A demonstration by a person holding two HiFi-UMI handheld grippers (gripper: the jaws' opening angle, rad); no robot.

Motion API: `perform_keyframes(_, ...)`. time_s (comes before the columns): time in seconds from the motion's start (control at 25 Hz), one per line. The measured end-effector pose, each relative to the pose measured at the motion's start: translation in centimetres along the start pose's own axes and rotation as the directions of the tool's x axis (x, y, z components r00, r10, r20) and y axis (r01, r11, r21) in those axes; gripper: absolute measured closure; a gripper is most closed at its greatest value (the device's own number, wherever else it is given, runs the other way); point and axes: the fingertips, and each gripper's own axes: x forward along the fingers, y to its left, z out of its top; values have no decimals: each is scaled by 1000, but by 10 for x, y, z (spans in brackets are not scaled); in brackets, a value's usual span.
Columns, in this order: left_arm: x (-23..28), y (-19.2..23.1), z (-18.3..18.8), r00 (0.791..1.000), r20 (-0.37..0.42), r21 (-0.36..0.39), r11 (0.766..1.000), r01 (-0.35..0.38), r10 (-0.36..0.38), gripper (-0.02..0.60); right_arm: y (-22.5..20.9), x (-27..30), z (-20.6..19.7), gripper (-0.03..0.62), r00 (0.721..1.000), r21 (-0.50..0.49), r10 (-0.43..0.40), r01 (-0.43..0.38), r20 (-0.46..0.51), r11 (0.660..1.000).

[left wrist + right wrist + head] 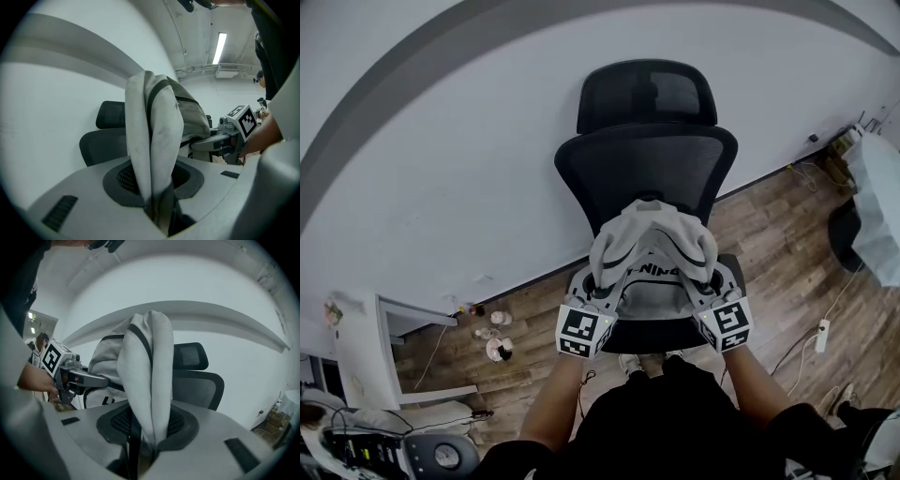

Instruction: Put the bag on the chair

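Clamping bag (652,246) fabric in left gripper (602,286), same in right gripper (705,284), bag held over chair (649,155) seat.

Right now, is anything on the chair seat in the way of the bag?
Nothing visible is in the way. The bag, clamped by the left gripper and right gripper, hangs over the seat of the chair. The seat's front edge shows bare; the rest is hidden beneath the bag.

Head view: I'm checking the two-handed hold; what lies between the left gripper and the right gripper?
The grey bag spans that stretch, seen in the head view; left gripper and right gripper each pinch a fold of it, over the chair.
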Motion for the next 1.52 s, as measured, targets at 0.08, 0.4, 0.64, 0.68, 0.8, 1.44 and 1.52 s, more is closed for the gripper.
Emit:
perform_keyframes(0.08,9,2,-4,1000,-24,5,1000,-8,8,459,-7,7,-5,461,1000,-4,17,-17,-20,1000)
perform_keyframes(0.4,56,13,-38,992,-124,-15,999,-37,35,459,-38,44,-40,453,992,-25,58,-61,-115,998)
perform_keyframes(0.64,85,23,-65,982,-187,-100,994,-51,32,459,-52,69,-71,453,980,-26,80,-86,-181,996)
perform_keyframes(0.68,92,25,-70,980,-196,-121,991,-58,33,459,-56,73,-77,453,978,-22,82,-88,-192,996)
perform_keyframes(0.8,110,29,-84,973,-229,-157,985,-74,36,459,-66,85,-92,453,971,-12,85,-90,-224,996)
perform_keyframes(1.44,171,42,-164,920,-392,-249,961,-117,10,458,-92,133,-178,450,902,-10,106,-121,-418,993)
perform_keyframes(1.52,173,43,-173,915,-403,-263,958,-117,1,457,-91,135,-185,447,890,-11,115,-134,-442,991)
